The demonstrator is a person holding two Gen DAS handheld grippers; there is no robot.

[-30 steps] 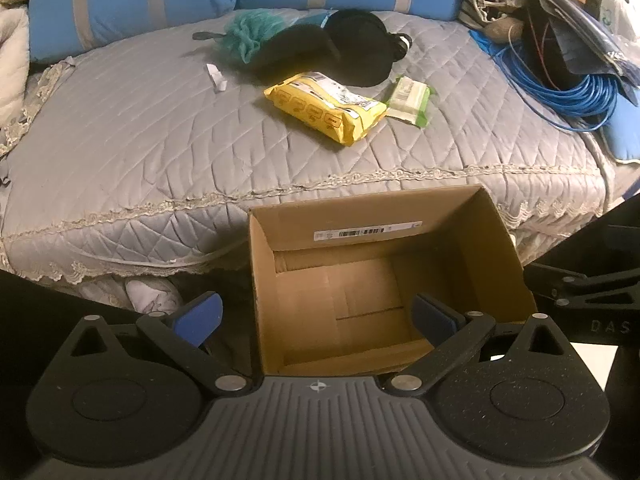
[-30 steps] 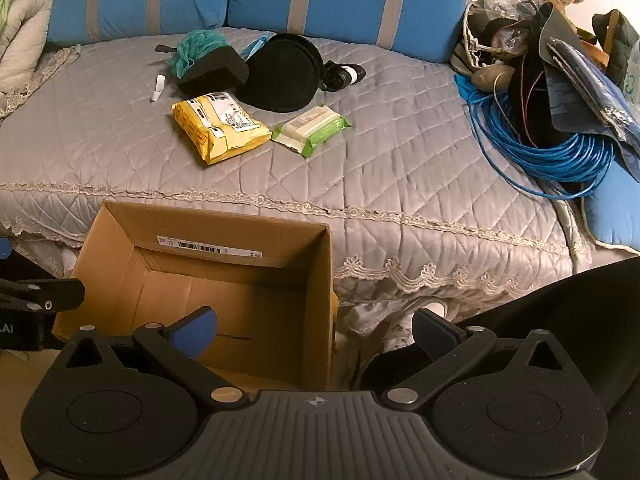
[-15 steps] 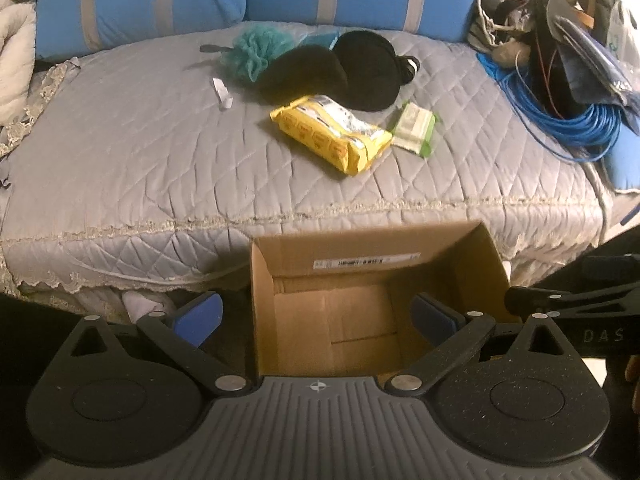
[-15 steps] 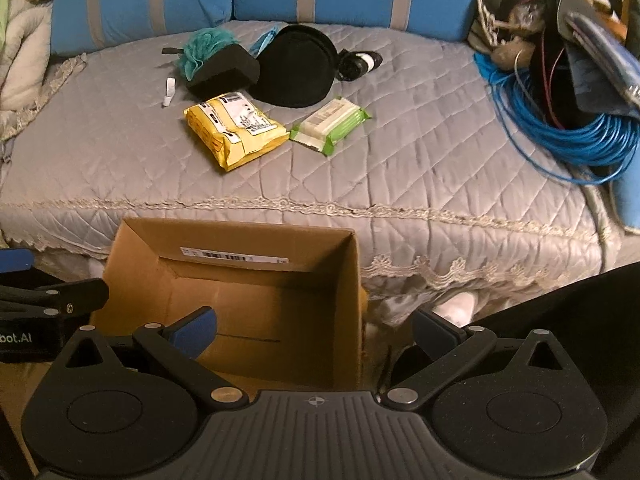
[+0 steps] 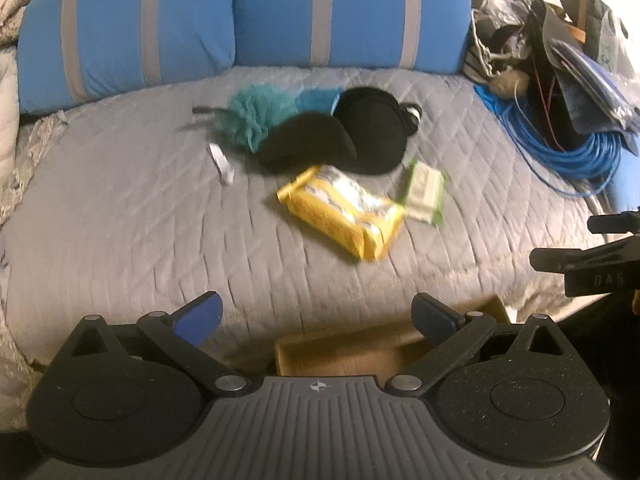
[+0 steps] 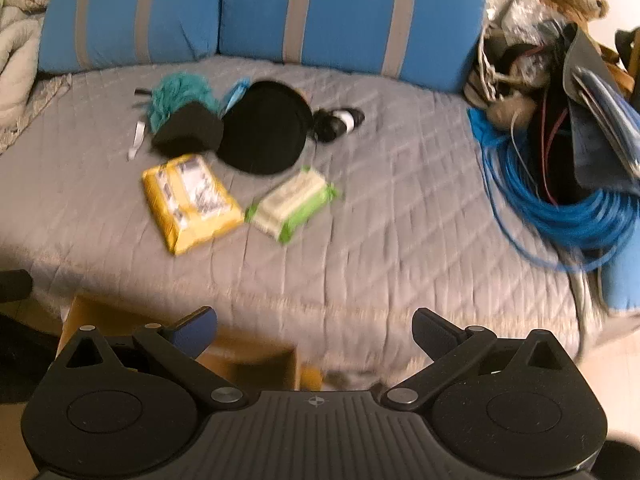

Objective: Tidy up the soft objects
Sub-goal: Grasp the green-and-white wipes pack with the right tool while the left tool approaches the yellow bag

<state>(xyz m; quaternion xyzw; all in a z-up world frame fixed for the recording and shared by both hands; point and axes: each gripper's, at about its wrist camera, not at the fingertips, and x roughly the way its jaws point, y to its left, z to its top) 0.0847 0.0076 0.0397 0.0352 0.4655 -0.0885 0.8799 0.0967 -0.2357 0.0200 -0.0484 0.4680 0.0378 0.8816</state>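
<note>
We're at the start, as far as we can judge: the cardboard box [image 5: 384, 344] at the near edge of the bed [image 5: 120, 216] shows only bare brown inside in the sliver visible, and every soft item is out on the quilt. So nothing packed yet; all picks left to do.

Left gripper [image 5: 316, 314]: fingers spread wide, nothing btwn them. Right gripper [image 6: 314, 326]: same, wide open & empty. Both hang over the near edge of the bed, well apart from the items.

Where the stuff lies, mid-bed, toward the far side:
- yellow wipes pack [image 5: 344, 216]: glossy plastic pillow shape w/ a printed label, squashy.
- green wipes pack [image 6: 292, 204]: smaller, flatter, crinkly film, just beside the yellow one on its right.
- teal bath pouf [image 5: 256, 114]: frilly mesh ball, very compressible, far left of the group.
- black pouch [image 6: 188, 132] & black round case [image 6: 264, 132]: matte fabric, domed, touching each other.
- small black-white bundle [image 6: 340, 122] just right of the round case; too blurred to ID.

Quilt is grey, diamond-stitched, lace-trimmed. Blue cable coil [image 6: 560, 208] sits at right, prob. not part of the job.
</note>
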